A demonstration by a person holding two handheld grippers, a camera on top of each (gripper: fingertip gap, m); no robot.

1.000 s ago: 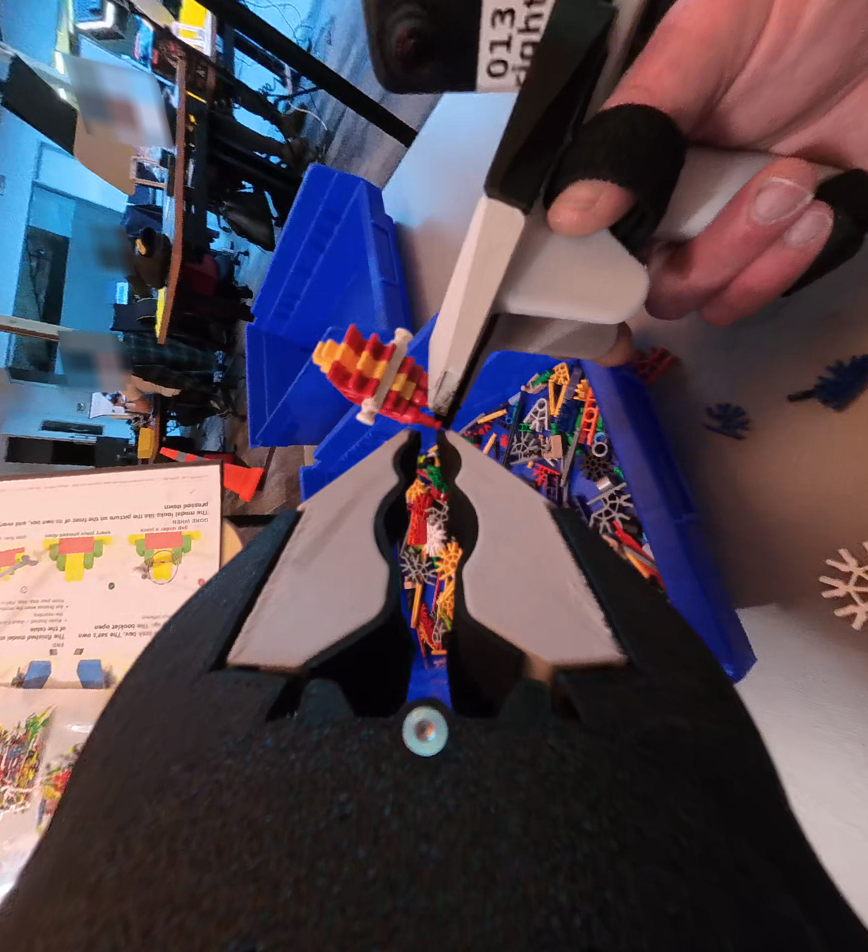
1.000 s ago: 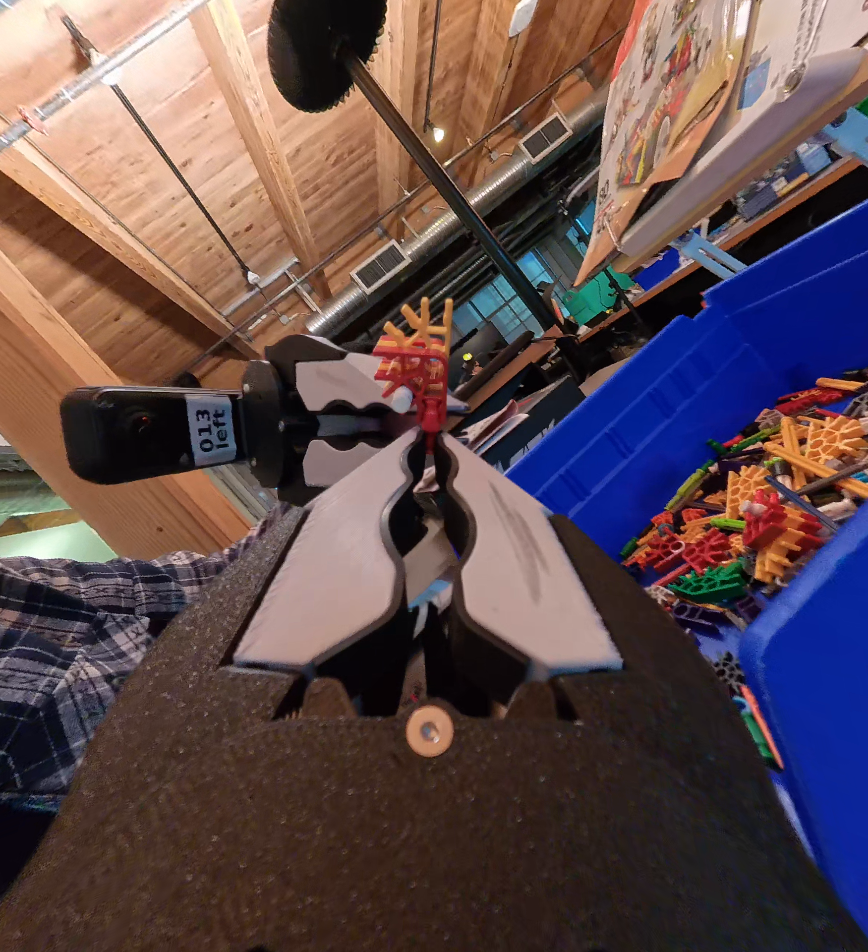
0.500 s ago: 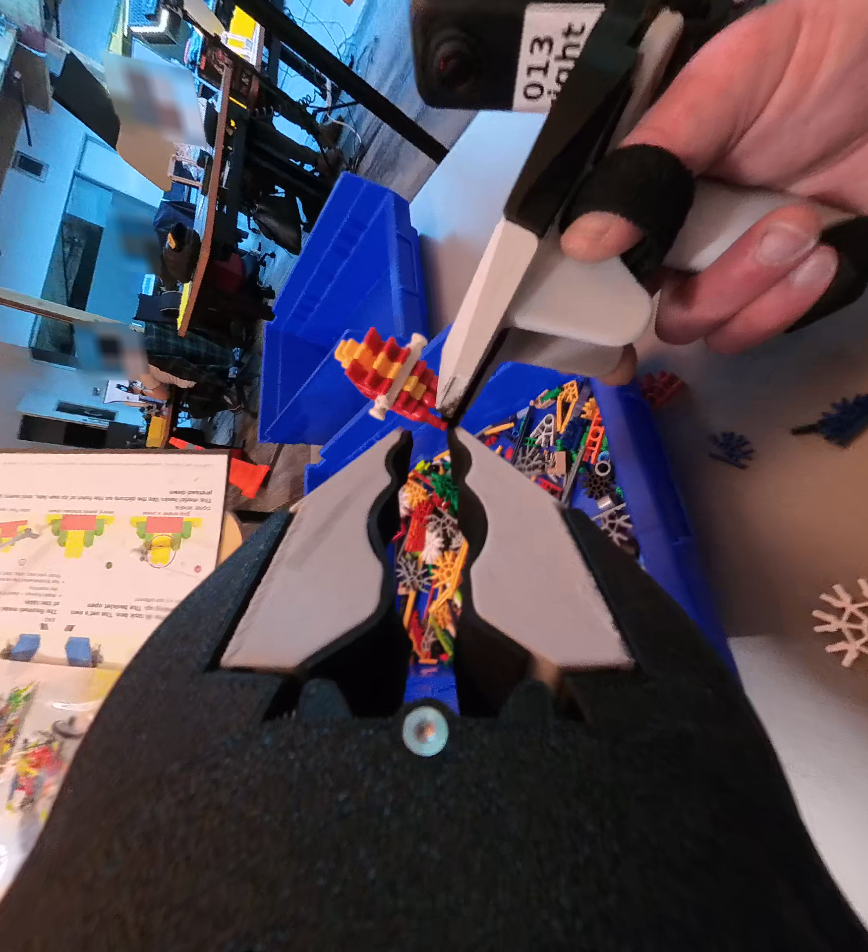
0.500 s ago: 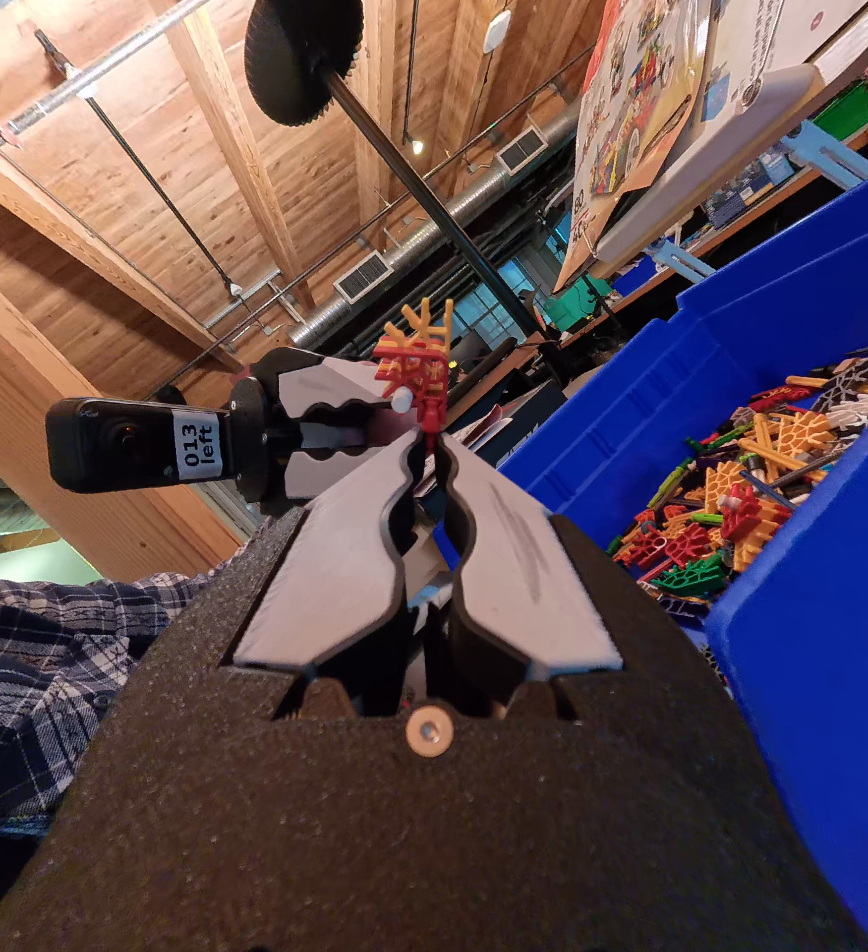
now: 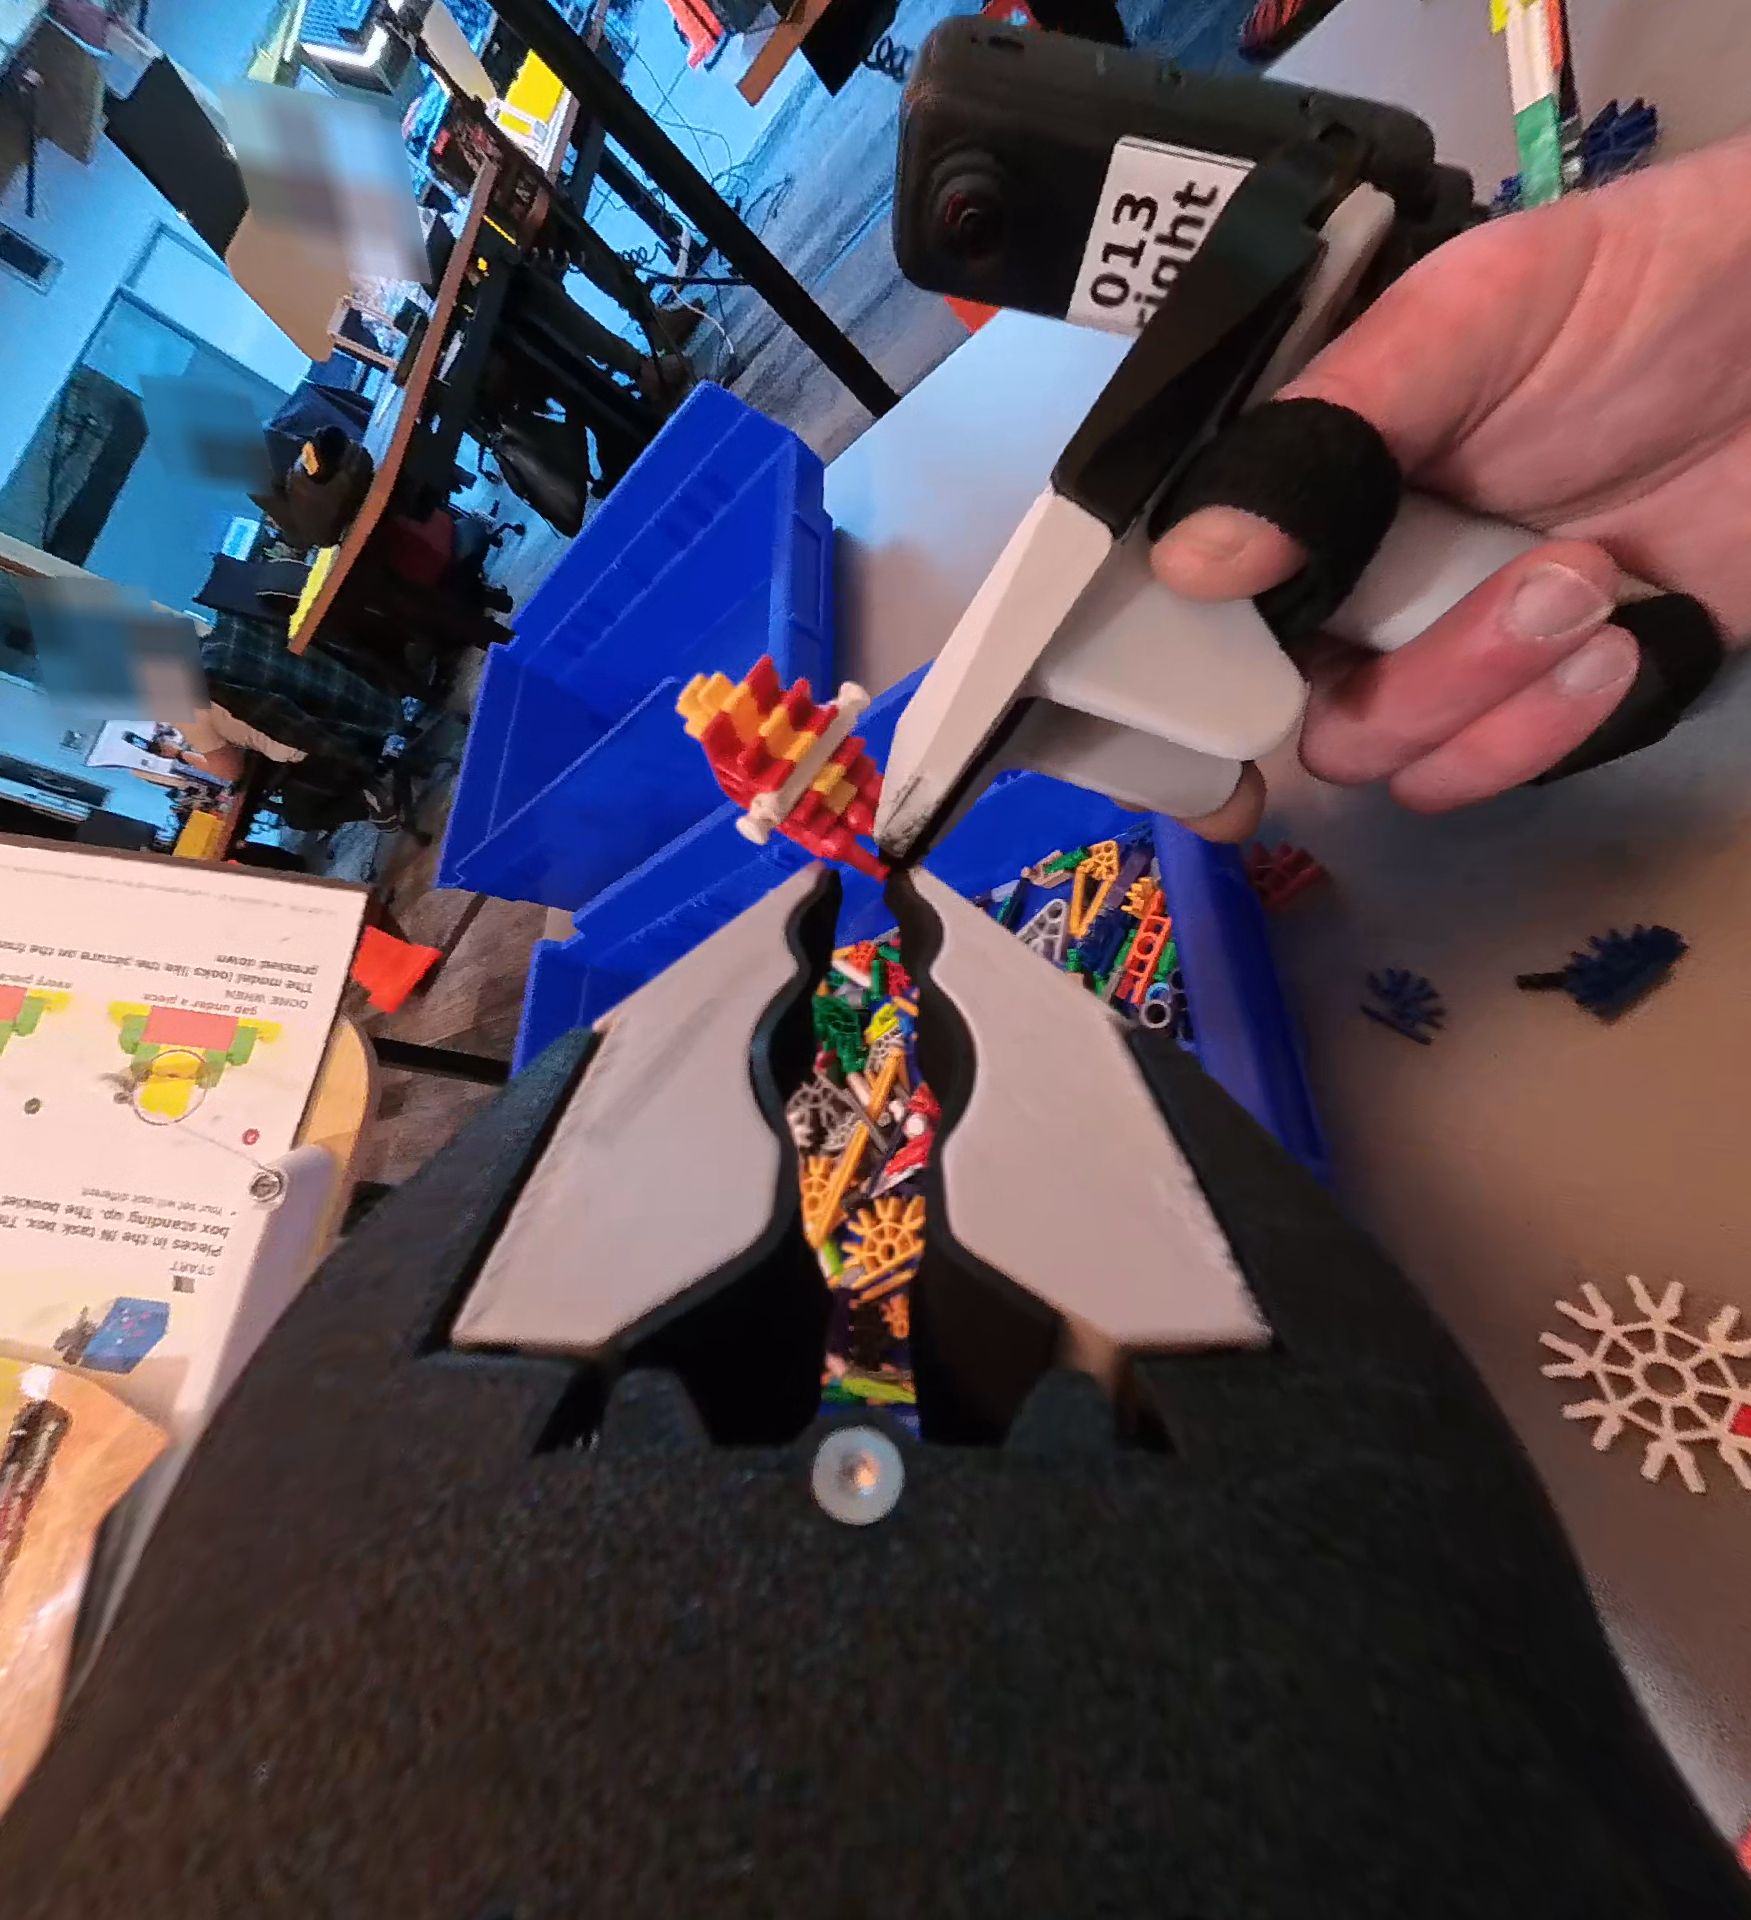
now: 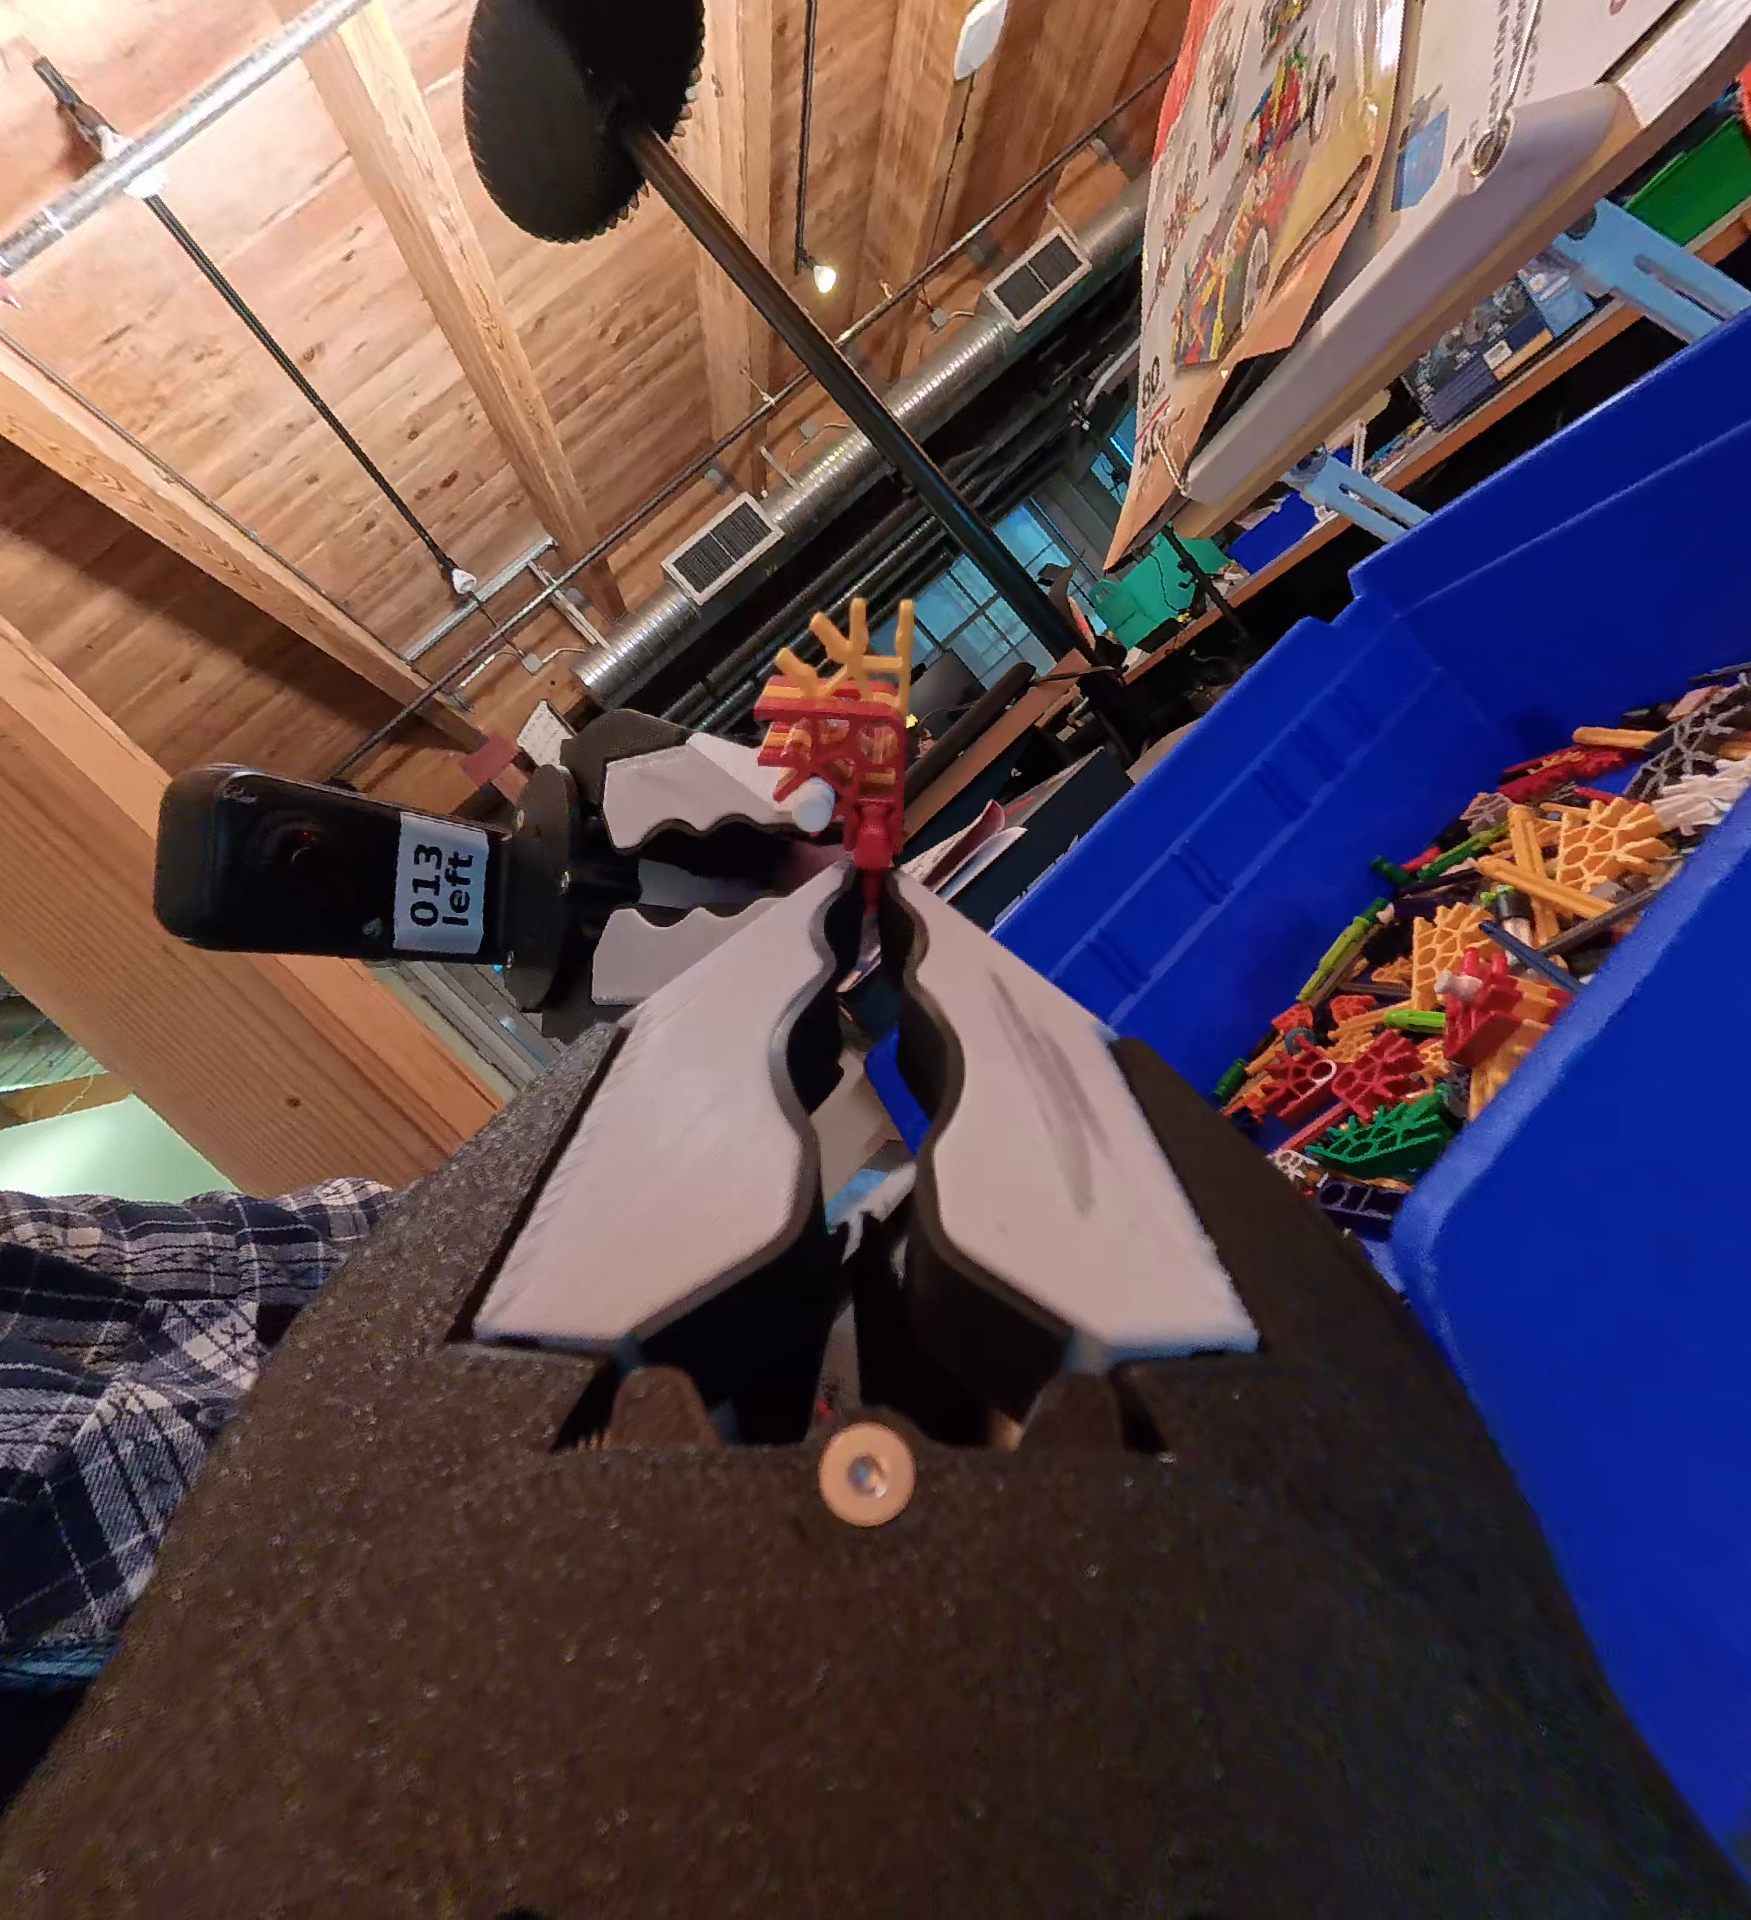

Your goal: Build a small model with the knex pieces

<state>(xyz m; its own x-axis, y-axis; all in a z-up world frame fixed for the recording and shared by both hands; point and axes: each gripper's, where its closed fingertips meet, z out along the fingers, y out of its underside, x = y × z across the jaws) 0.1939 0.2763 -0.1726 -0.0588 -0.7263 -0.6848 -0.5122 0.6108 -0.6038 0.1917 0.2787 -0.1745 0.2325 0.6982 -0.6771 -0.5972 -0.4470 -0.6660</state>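
Right tongs (image 6: 869,883) closed tight on the red stem at the bottom of a small connector cluster (image 6: 840,738): red, orange and yellow pieces stacked on a short white rod. The cluster is in the air above the tips, over the near end of the blue bin (image 6: 1577,1351), not touching anything else. In the left wrist view the same right tongs (image 5: 897,831) come in from the upper right, held by a hand (image 5: 1577,468), with the cluster (image 5: 788,753) sticking out to the left of the tip.

Left tongs (image 5: 863,883) narrowly parted and holding nothing I can make out. Their tips are just under the red stem, very close to the right tongs' tip. From the right wrist view the upper finger lies just beside the white rod end; contact or not, cannot tell.

The bin (image 5: 1235,1039) below is full of loose coloured pieces, and a second blue bin (image 5: 642,623) stands behind it. Room: open air above the bin, with bin walls close below and to the right. The bench (image 5: 1525,1143) to the right carries a white snowflake connector (image 5: 1671,1377) and dark blue pieces (image 5: 1609,971), well apart from the tongs. An instruction sheet (image 5: 123,1039) stands at the left, near but clear.
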